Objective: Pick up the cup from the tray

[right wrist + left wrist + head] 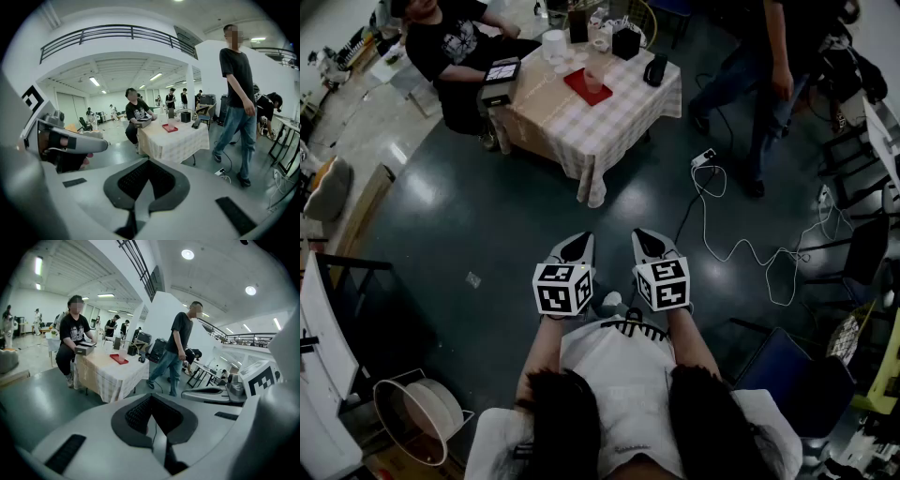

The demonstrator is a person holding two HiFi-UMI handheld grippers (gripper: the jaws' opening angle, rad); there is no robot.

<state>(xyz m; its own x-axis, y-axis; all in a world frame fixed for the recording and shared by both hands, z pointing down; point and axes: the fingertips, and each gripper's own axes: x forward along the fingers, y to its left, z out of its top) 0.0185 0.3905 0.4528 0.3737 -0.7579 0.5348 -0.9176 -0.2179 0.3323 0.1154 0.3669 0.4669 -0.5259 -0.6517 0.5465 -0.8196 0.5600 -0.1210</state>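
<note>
Cup (593, 77) stands upright on red tray (579, 91) on table (572, 127), well apart from left gripper (575, 247) and right gripper (650, 244), both closed and empty; likely light, thin, squashable plastic, so gentle mid-wall grip.

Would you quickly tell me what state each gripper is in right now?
Left gripper: closed, holding nothing.
Right gripper: closed, holding nothing.

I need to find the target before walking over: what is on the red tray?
One pale cup stands on the red tray, on the checked table. The tray's surface under the cup is covered; what the cup holds is too small to tell.
</note>
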